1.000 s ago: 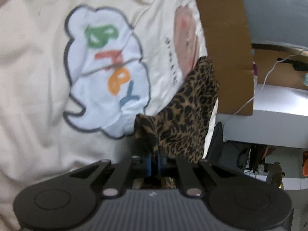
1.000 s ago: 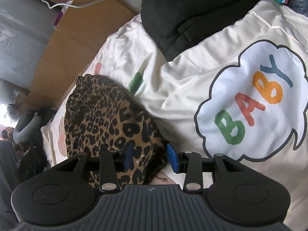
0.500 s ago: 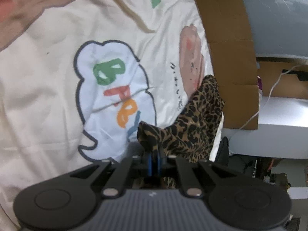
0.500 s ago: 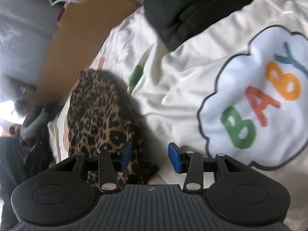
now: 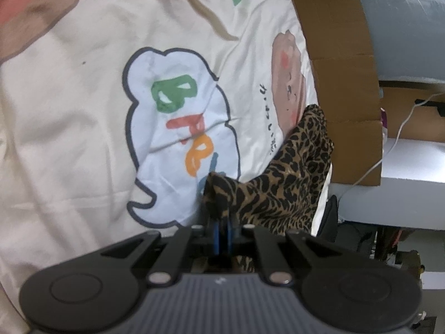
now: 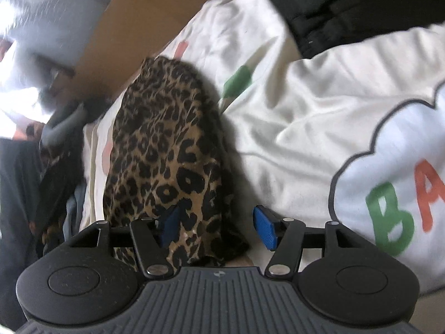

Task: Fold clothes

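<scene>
Pinching leopard-print cloth (image 5: pixel 289 183) corner: left hand-held gripper (image 5: pixel 222 229) | right hand-held gripper (image 6: pixel 219 229) opening, cloth edge between jaws

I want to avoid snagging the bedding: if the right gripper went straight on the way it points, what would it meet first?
Most likely the leopard-print garment, which lies between the opening blue pads of the right gripper, untouched by them. The cream sheet lies beside and beyond it, though depth is unclear.

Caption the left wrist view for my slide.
Left gripper shut on leopard-print cloth above cream BABY-print sheet.
</scene>
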Demonstrator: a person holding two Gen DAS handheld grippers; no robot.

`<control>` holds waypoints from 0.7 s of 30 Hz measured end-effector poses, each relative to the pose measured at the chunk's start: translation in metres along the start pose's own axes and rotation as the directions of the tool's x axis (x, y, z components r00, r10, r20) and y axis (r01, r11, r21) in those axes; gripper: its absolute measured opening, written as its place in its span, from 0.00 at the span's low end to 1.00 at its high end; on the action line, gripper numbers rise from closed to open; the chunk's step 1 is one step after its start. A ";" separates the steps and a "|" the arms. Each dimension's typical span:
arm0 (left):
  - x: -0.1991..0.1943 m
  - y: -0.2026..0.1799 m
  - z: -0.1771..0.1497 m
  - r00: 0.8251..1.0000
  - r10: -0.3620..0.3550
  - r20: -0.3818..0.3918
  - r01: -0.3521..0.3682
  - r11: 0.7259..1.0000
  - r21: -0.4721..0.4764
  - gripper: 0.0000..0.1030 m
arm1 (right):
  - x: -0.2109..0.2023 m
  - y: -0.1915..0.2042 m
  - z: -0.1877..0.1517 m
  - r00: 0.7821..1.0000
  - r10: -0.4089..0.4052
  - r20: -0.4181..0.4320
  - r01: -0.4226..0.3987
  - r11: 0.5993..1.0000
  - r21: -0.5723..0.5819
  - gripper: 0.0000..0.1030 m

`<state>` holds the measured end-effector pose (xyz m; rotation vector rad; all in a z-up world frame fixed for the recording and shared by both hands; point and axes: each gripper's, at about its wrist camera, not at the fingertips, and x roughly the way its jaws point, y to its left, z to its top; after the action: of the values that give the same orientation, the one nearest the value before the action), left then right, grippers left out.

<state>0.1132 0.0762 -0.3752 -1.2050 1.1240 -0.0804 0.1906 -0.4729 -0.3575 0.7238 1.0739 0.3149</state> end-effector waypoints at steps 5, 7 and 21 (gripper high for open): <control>0.003 0.002 -0.001 1.000 0.009 -0.006 -0.009 1.000 0.001 0.06 | 0.004 -0.008 0.010 0.997 0.046 -0.061 -0.047 0.999 -0.015 0.37; 0.003 0.001 -0.001 1.000 0.010 -0.008 -0.010 1.000 0.004 0.06 | 0.006 -0.009 0.009 0.994 0.062 -0.090 -0.065 0.997 -0.034 0.36; -0.001 -0.012 -0.011 0.999 0.018 -0.032 -0.017 0.999 0.038 0.06 | 0.005 -0.010 0.001 0.993 0.093 -0.074 -0.090 0.995 0.039 0.05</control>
<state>0.1110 0.0643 -0.3643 -1.1639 1.1564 -0.1078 0.1928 -0.4773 -0.3677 0.7999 1.1226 0.4052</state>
